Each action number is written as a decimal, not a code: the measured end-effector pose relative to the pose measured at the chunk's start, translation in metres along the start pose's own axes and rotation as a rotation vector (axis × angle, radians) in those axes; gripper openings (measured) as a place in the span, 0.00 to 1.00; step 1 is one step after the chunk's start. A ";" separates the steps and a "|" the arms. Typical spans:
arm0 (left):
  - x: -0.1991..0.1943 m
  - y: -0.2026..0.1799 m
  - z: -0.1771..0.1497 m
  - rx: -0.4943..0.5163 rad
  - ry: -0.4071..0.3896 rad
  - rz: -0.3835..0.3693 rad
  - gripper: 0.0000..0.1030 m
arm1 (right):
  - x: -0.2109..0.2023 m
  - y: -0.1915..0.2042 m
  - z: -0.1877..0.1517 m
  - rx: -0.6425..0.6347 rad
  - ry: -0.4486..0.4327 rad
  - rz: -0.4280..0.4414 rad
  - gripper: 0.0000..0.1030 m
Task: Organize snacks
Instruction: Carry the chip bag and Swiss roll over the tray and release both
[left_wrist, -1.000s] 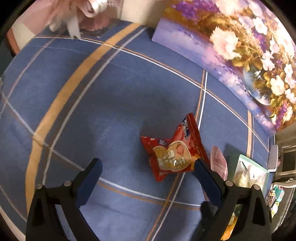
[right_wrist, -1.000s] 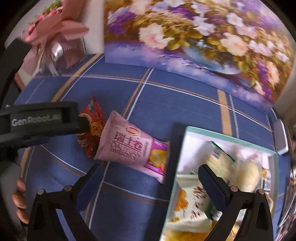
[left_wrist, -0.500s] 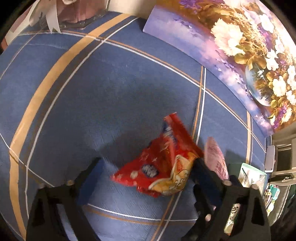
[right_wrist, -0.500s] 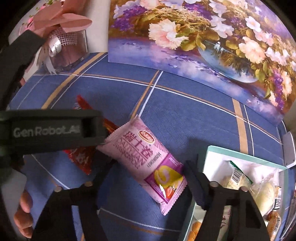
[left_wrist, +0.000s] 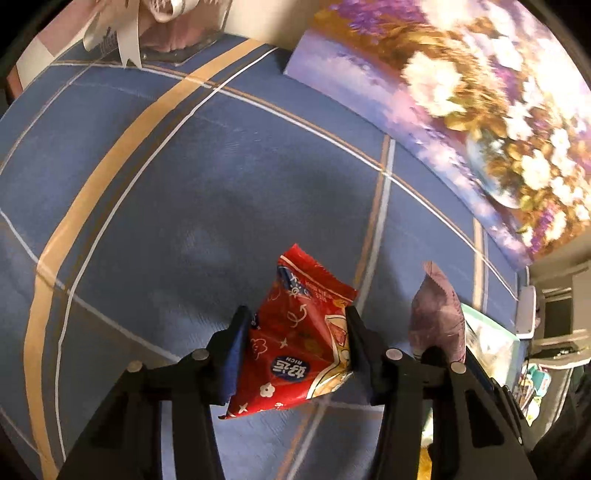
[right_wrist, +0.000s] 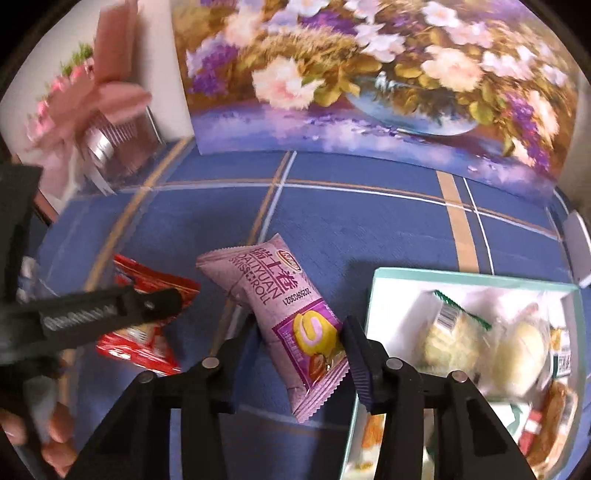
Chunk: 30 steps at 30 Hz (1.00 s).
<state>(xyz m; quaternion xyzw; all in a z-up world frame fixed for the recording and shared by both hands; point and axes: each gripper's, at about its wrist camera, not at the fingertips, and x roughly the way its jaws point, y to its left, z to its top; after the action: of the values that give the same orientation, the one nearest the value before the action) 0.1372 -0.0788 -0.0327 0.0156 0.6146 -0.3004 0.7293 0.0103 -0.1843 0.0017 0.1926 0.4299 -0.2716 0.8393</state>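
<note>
Now the left gripper (left_wrist: 295, 336) fingers are clamping the red snack packet (left_wrist: 299, 347) just above the table (left_wrist: 184, 221), while the right gripper (right_wrist: 295, 343) is pinching the pink Swiss-roll pack (right_wrist: 280, 302) left of the box (right_wrist: 373, 295). Both look light, crinkly, crushable; holding mid-body seems safest.

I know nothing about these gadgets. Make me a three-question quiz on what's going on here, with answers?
1. True or false: the left hand-held gripper is shut on the red snack packet.
2. What does the right hand-held gripper grip? A) pink Swiss roll packet B) bun C) nothing
3. Fill in: the snack box lies to the ____ of the pink packet, in the right wrist view.

Key: 1 true; 2 A; 3 right.
</note>
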 end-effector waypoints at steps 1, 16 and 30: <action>-0.007 -0.005 -0.005 0.006 -0.005 -0.009 0.50 | -0.011 -0.002 -0.001 0.018 -0.011 0.017 0.47; -0.034 -0.122 -0.082 0.220 0.013 -0.134 0.50 | -0.116 -0.113 -0.045 0.245 -0.061 -0.171 0.47; 0.013 -0.160 -0.116 0.260 0.086 -0.238 0.50 | -0.097 -0.178 -0.083 0.379 0.017 -0.204 0.48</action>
<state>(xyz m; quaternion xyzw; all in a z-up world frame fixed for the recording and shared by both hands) -0.0379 -0.1700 -0.0169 0.0496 0.5988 -0.4606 0.6533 -0.1978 -0.2486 0.0197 0.3047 0.3954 -0.4297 0.7524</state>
